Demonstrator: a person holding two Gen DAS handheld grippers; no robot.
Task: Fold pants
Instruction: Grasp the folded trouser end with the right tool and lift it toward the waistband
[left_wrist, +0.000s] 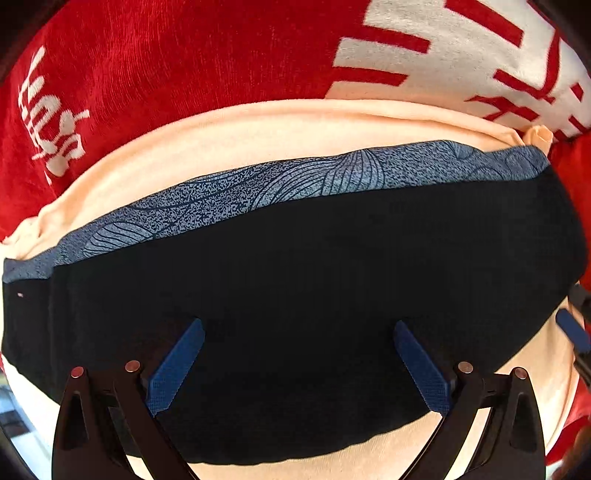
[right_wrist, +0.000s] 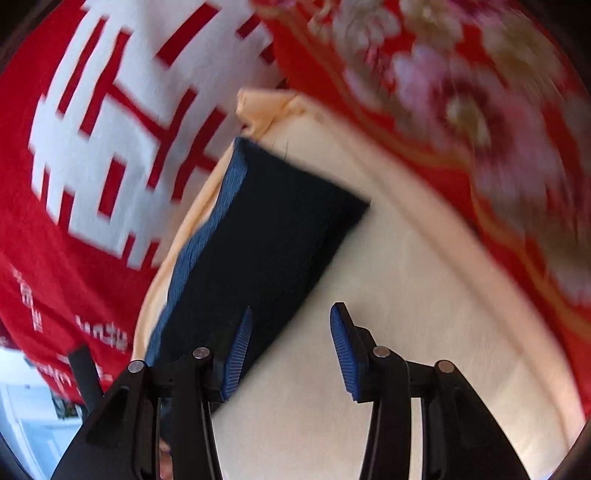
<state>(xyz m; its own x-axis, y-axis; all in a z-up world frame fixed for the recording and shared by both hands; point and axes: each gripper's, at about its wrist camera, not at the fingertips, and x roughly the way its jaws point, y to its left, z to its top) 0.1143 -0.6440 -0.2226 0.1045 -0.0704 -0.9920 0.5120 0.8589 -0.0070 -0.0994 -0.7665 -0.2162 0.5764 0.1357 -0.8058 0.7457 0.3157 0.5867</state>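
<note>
A red blanket (left_wrist: 166, 62) fills the upper part of the left wrist view and the left side of the right wrist view, printed with a large white block (left_wrist: 461, 55) carrying red angular characters at upper right; these I cannot read with certainty. White script (left_wrist: 55, 114) runs sideways at the upper left of the left view and is likewise not legible, as are the small white lines (right_wrist: 103, 336) at the lower left of the right view. A second red cloth with pink and cream flowers (right_wrist: 461, 110) crosses the upper right of the right view, blurred. A peach cushion (left_wrist: 258, 140) lies on the red blanket and bears the pants (left_wrist: 314, 295), which sit folded into a compact dark navy rectangle across the centre of the left view, with a pale blue leaf-patterned band (left_wrist: 332, 177) along the upper edge. The left gripper (left_wrist: 299, 365) hangs over the dark fabric, jaws spread wide and holding nothing. The right gripper (right_wrist: 291, 354) stands at the bottom centre of its view, jaws moderately apart and empty, one blue pad (right_wrist: 236, 354) over the pants' lower corner, the other above bare cushion.
</note>
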